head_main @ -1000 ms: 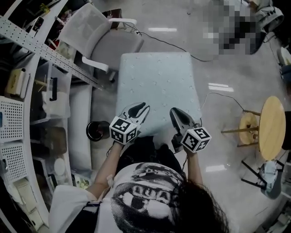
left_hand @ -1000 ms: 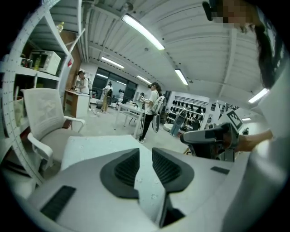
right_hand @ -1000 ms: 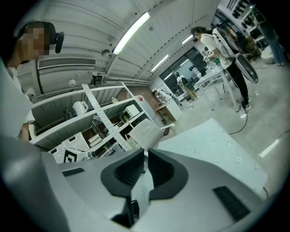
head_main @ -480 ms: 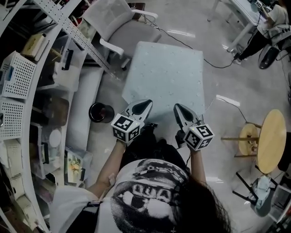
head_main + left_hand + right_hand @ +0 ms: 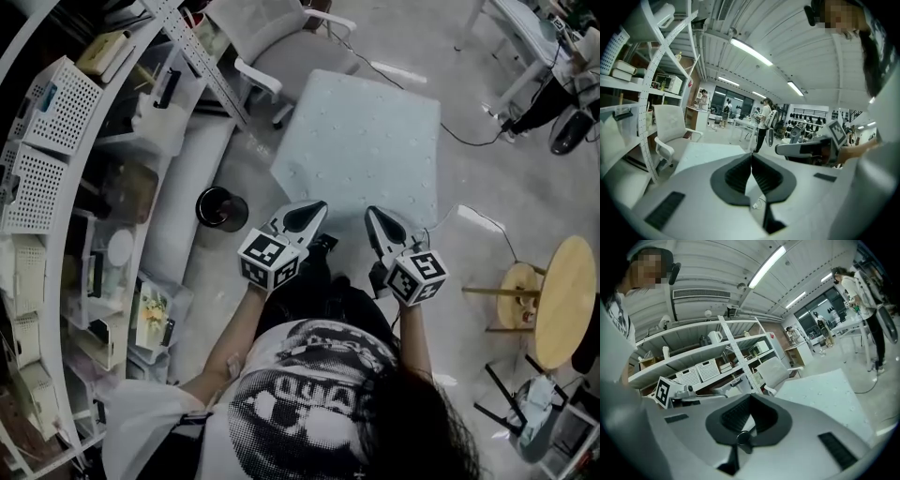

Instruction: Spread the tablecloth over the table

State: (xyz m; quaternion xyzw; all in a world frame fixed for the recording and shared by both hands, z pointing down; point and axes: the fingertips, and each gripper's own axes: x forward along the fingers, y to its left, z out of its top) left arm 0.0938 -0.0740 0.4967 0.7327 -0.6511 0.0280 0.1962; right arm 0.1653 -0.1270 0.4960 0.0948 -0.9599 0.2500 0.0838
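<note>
A pale blue-white tablecloth (image 5: 361, 141) lies flat over the small table and covers its whole top. My left gripper (image 5: 315, 207) hangs just short of the table's near edge. Its jaws have just been closing and now meet with nothing between them. To its right, my right gripper (image 5: 371, 214) is shut and empty too, level with it. In the left gripper view the left gripper (image 5: 751, 156) points past the cloth (image 5: 705, 152), with the other gripper off to the right. The right gripper view has the right gripper (image 5: 750, 399) with the cloth (image 5: 825, 390) ahead at right.
A white office chair (image 5: 281, 47) stands at the table's far left corner. Shelves with baskets (image 5: 66, 141) curve along the left. A dark round bin (image 5: 221, 208) sits on the floor left of the table. A round wooden side table (image 5: 562, 295) is at right. A cable (image 5: 487, 225) crosses the floor.
Both grippers have drawn back from the cloth's near edge towards the person. Their jaws, open over the edge a second ago, are now shut and empty.
</note>
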